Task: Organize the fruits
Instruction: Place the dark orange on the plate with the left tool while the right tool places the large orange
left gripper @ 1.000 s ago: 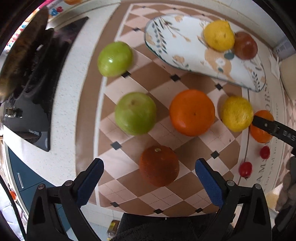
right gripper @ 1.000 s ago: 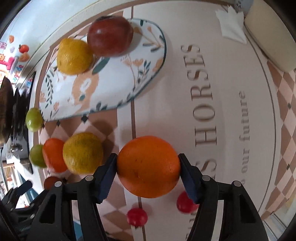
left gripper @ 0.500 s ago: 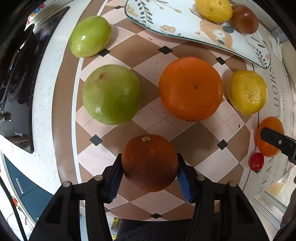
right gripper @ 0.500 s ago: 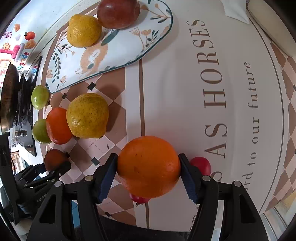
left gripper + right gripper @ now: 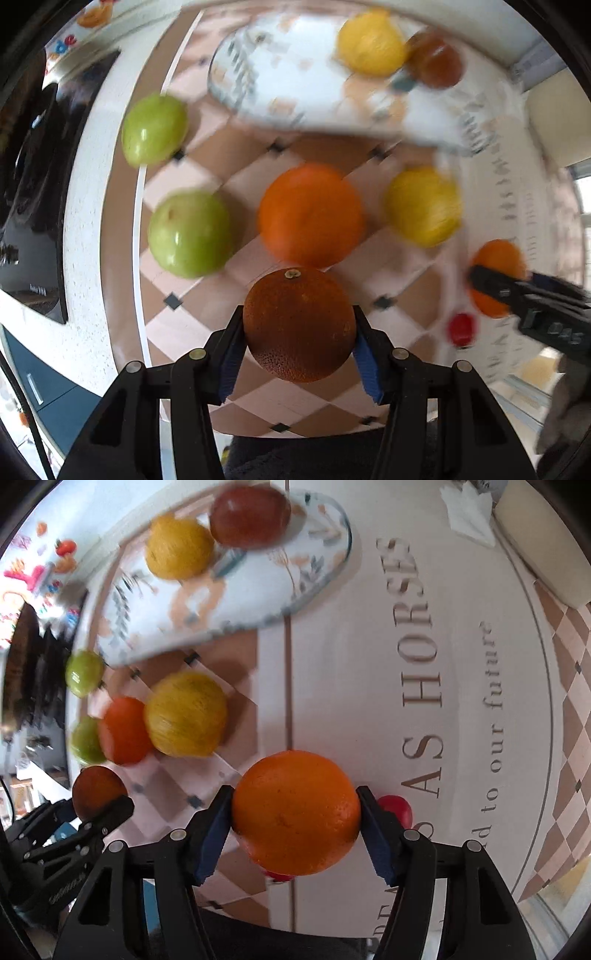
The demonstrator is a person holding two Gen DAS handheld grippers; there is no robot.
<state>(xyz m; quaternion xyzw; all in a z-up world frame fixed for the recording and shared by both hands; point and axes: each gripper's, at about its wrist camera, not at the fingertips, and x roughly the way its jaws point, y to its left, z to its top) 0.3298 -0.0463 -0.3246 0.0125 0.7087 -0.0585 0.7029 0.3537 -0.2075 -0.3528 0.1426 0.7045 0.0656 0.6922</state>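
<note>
My left gripper [image 5: 297,315] points straight down and is shut on a dark brownish-orange fruit [image 5: 299,325], held just above the checked mat. My right gripper [image 5: 294,794] has its jaws closing on a bright orange [image 5: 295,812], and the pads press its sides. On the mat lie two green fruits [image 5: 153,129] [image 5: 190,234], another orange [image 5: 310,214] and a yellow citrus [image 5: 423,206]. The patterned plate [image 5: 295,55] at the back holds a yellow citrus [image 5: 369,48] and a dark red fruit [image 5: 436,62]. The scene is motion-blurred.
A black stove [image 5: 33,184] lies left of the mat, past the white counter strip. Small red tomatoes [image 5: 397,808] [image 5: 461,328] sit near the right gripper. A folded napkin [image 5: 469,513] and a pale slab [image 5: 546,554] lie at the far right on the lettered mat [image 5: 421,664].
My left gripper came down around the dark fruit, shut on it and has lifted it. The right gripper keeps its orange and has hardly moved.
</note>
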